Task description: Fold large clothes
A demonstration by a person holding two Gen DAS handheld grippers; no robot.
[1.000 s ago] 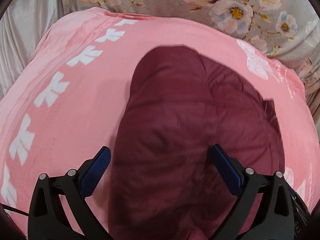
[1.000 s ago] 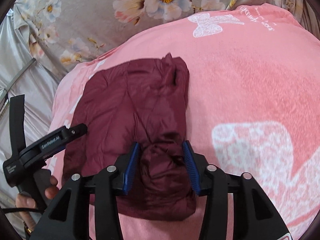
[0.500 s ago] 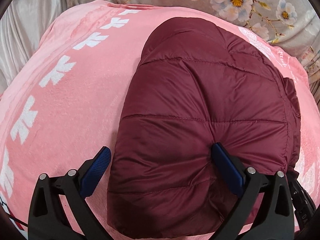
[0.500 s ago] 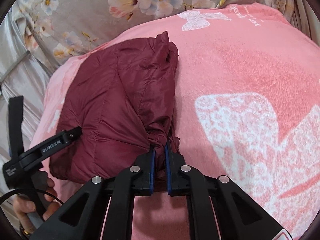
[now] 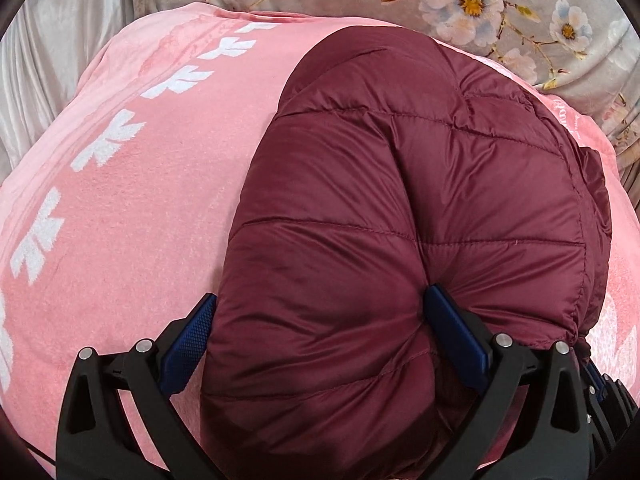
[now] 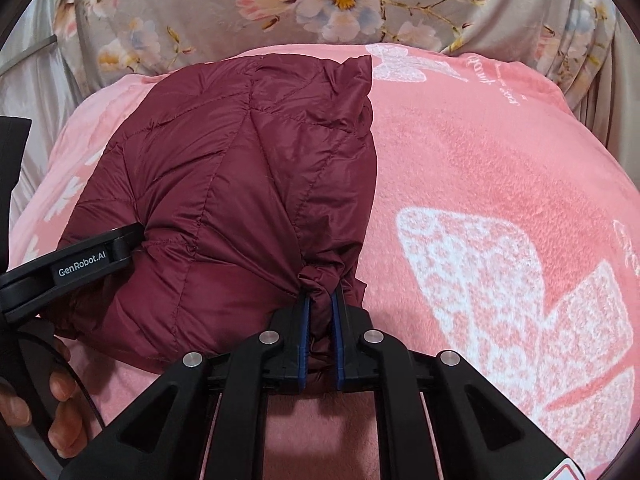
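A maroon quilted puffer jacket lies bunched on a pink blanket. My left gripper stands wide open over the jacket's near end. The padded fabric bulges up between its blue pads, and the right pad digs into a fold. In the right wrist view the jacket fills the left half. My right gripper is shut on a gathered pinch of fabric at its near right corner. The left gripper reaches into the jacket's left side, held by a person's hand.
The pink blanket with white butterfly and leaf prints spreads wide to the right of the jacket. A grey floral sheet lies beyond it, and pale satin fabric is at the far left.
My right gripper closed on a pinch of the jacket and drew it in. The flat jacket has bunched into a puffy mound. My left gripper sank closer, its jaws just as wide.
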